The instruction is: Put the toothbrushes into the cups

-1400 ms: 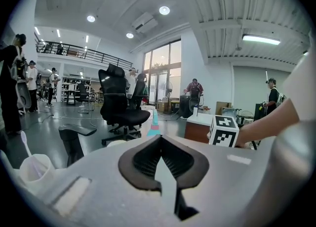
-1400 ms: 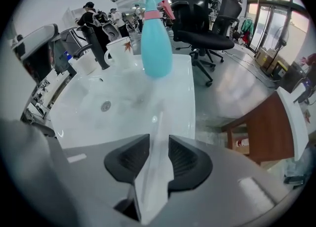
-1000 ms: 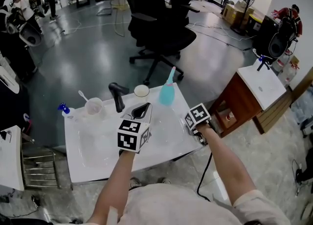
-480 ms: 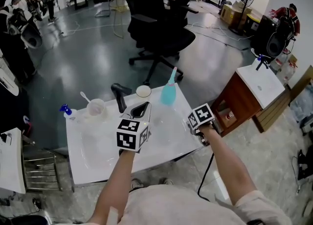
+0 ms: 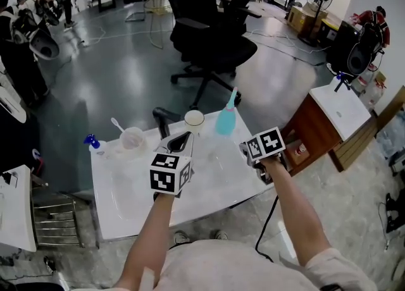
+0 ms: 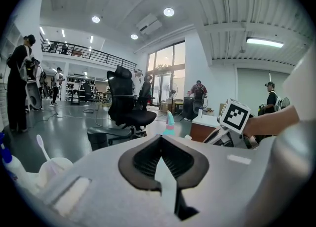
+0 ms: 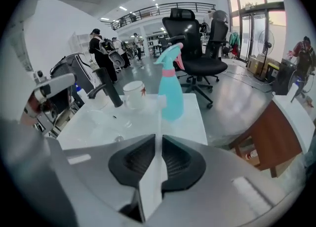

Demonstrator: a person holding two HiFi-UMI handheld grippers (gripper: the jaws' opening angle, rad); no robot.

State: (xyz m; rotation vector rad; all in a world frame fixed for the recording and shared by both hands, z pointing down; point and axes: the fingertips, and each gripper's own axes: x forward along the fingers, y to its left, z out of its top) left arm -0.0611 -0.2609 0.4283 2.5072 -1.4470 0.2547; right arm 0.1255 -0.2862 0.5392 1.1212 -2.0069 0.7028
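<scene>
R gripper (image 7: 159, 142) jaws pinching thin white toothbrush (image 7: 158, 117), long axis fwd along jaws, round white cup (image 7: 133, 94) ahead-left on white desk (image 5: 209, 188), nearer R; L gripper (image 6: 160, 139) jaws pressed together, empty.

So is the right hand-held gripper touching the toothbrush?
Touching. The right gripper view shows the right hand-held gripper with its jaws closed on the handle of the white toothbrush.

Teal spray bottle (image 5: 226, 121), white toothbrush (image 7: 157, 137), black faucet (image 5: 162, 117), white basin (image 5: 126, 188)

Glossy grey floor (image 5: 120, 74), black office chair (image 5: 212, 43)
</scene>
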